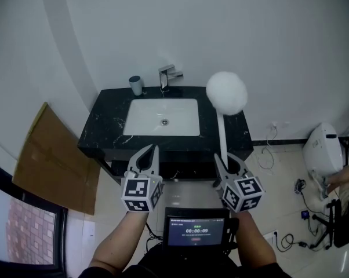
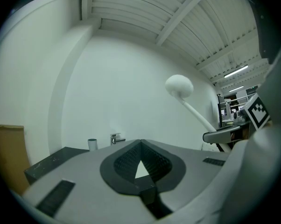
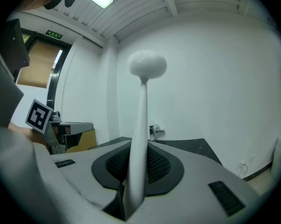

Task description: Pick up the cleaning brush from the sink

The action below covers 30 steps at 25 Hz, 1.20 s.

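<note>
Right gripper holding the cleaning brush upright, away from the sink

The right gripper [image 1: 226, 161] has its jaws clamped on the white handle of the cleaning brush [image 1: 223, 123], whose round fluffy head stands up top. Beside it, the left gripper [image 1: 151, 150] has its jaws together at the tips with nothing between them. Beyond both are the white sink [image 1: 141, 116] in a black counter [image 1: 105, 126], a faucet [image 1: 168, 77] and a cup [image 1: 137, 85].

The counter [image 1: 108, 123] at the frame's centre is glossy black stone flecked with white, holding a smooth, shiny white ceramic-looking sink [image 1: 141, 116] and a polished metal faucet [image 1: 166, 77]. The cleaning brush [image 1: 226, 91] has a fluffy white head on a smooth white plastic stem. The cardboard [image 1: 47, 155] at left is matt brown.
</note>
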Each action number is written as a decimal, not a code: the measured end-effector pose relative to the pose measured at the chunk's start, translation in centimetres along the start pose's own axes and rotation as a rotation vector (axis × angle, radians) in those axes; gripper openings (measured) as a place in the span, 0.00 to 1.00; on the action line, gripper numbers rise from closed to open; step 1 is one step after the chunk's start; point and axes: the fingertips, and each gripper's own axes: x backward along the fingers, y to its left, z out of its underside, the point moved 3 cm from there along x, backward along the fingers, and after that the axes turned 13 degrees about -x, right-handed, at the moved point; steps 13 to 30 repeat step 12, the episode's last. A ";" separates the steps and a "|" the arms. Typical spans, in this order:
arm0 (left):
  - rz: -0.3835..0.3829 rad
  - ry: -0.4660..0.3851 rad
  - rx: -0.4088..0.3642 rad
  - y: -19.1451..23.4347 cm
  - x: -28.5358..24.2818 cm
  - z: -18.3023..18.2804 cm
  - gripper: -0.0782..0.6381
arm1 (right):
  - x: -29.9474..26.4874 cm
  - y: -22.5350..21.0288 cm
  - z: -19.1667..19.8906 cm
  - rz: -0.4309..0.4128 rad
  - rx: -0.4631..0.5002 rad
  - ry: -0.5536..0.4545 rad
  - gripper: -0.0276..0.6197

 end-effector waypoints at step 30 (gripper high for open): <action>-0.012 -0.006 -0.014 0.5 0.6 0.0 0.12 | -0.1 0.9 0.2 0.003 -0.001 -0.002 0.12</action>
